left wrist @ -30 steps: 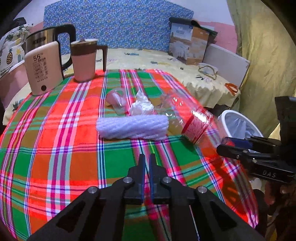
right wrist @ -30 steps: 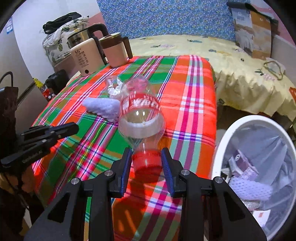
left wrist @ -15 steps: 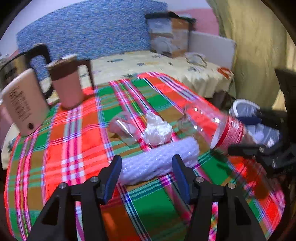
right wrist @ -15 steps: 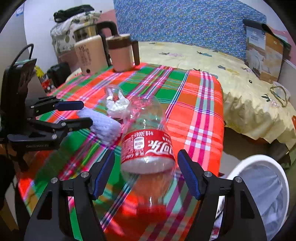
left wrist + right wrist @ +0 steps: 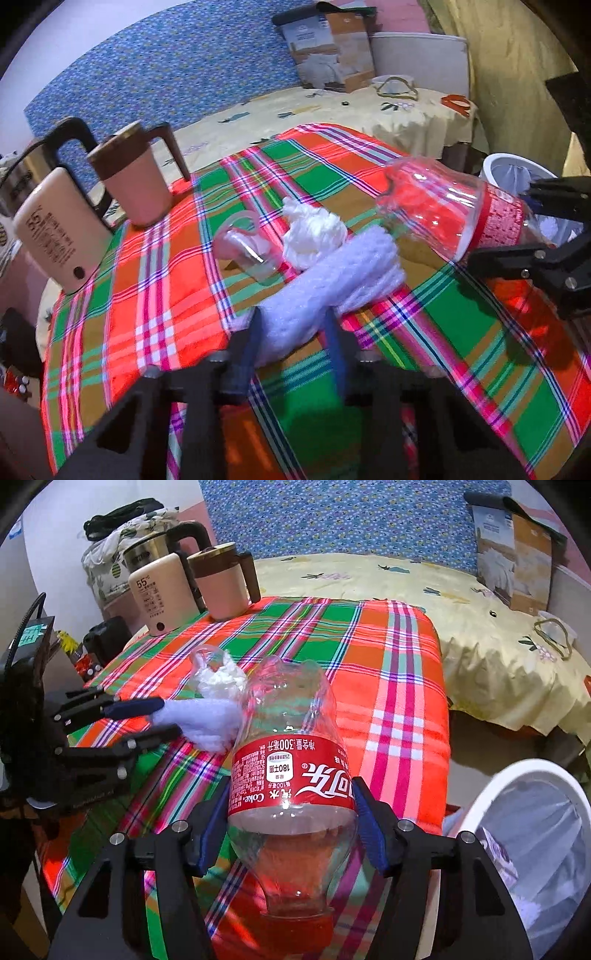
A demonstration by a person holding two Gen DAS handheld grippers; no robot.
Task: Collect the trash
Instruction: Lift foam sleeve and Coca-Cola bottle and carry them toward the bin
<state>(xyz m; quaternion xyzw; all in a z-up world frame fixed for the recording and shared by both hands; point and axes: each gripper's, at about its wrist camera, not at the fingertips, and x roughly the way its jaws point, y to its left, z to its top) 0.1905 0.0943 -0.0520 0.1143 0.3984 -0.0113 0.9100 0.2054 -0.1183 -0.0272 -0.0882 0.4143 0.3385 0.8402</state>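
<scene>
Plastic bottle [image 5: 291,775] lay at six o'clock, right gripper [image 5: 291,808] just closing onto its label; left gripper [image 5: 293,343] just closing on foam sleeve [image 5: 332,280]. Grasping step; next, probably lifting both toward bin [image 5: 480,797] at four o'clock.

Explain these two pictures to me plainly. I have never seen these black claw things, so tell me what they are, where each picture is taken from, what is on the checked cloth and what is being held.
The black claws are two-finger grippers that a person holds, one in each hand. Each carries a camera looking along its fingers, so each picture is one gripper's own view.

The left gripper has just been closing around a white foam net sleeve, and its pads are on the sleeve. The right gripper has just been closing on the clear cola bottle at its red label.

Also on the plaid tablecloth are a crumpled white wad, a clear plastic cup on its side, a pink mug and a cream kettle. A white lined bin stands beside the table.
</scene>
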